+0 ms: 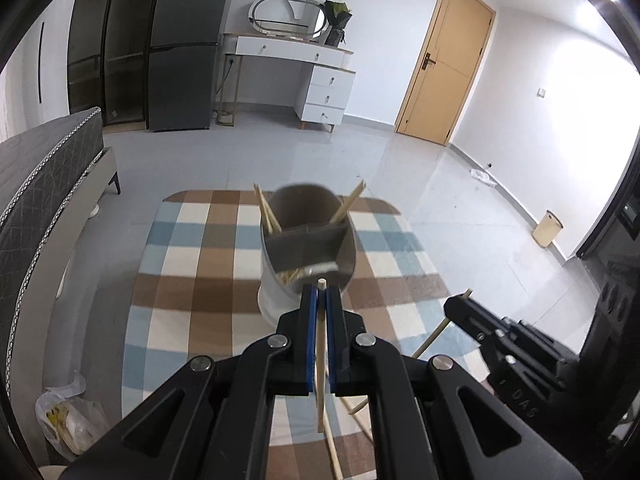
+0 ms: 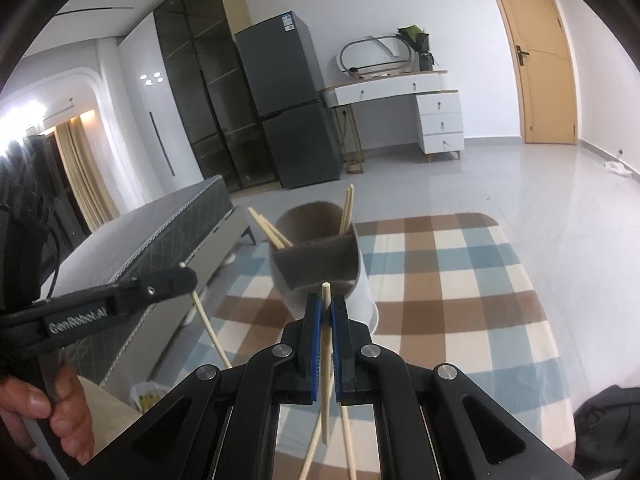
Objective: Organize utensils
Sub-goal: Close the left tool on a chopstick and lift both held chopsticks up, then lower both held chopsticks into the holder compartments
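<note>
Partway through: the utensil holder (image 1: pixel 306 256), a white cylinder with a dark divided insert, stands on the checked rug (image 1: pixel 200 272) and already has chopsticks in it, a pair leaning out on the left (image 1: pixel 267 212) and another on the right (image 1: pixel 349 205), plus something pale lying in the near compartment that I can't identify. Left to do, as I judge it: the two sticks I'm holding, and at least a couple more loose chopsticks (image 2: pixel 347 440) on the rug under the grippers. My left gripper (image 1: pixel 321 294) has its blue pads pressed together on a single chopstick (image 1: pixel 320 344), tip poking just past the fingertips, stick running back down between the fingers. It points down and forward at the holder's near rim, just short of it and not touching. My right gripper (image 2: pixel 327 303) is the same, pads pinching one chopstick (image 2: pixel 326 352), tip sticking up above the fingers, aimed at the holder's near wall from slightly right. In the right wrist view the left gripper sits off to the left of the holder, its stick angling down, and a hand (image 2: pixel 44 412) wraps the handle. Both grippers are near each other, side by side, tilted moderately downward. Next call: bring each tip over an open compartment before releasing.
</note>
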A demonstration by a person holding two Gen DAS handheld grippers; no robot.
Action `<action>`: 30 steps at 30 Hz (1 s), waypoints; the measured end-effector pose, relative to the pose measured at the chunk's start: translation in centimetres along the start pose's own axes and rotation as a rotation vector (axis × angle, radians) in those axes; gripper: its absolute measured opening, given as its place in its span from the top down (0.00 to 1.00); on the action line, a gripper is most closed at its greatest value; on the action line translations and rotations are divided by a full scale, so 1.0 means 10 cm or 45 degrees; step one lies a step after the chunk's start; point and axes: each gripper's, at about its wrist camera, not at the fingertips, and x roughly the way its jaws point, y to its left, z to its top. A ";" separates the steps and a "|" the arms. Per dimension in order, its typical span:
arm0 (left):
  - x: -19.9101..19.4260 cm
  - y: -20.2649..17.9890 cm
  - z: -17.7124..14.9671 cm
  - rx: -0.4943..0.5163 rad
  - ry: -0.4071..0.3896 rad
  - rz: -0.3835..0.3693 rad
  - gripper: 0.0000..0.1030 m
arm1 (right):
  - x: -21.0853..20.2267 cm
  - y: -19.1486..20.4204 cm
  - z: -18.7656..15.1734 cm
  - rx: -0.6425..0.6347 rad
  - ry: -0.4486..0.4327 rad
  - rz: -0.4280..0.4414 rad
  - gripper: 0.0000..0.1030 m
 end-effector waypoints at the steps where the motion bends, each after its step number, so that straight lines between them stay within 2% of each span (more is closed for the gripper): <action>1: -0.01 0.01 0.06 -0.011 -0.005 -0.011 1.00 | 0.01 0.01 0.05 0.002 0.001 0.001 0.96; 9: -0.08 0.01 0.55 -0.029 -0.066 -0.071 1.00 | 0.05 0.11 0.61 -0.029 -0.058 0.002 0.96; 20: -0.07 0.08 1.18 -0.021 -0.186 -0.087 1.00 | 0.25 0.19 1.43 -0.054 -0.143 0.026 0.96; 30: 0.28 0.32 1.38 -0.061 -0.211 -0.053 1.00 | 0.62 0.08 1.71 -0.030 -0.175 0.036 0.96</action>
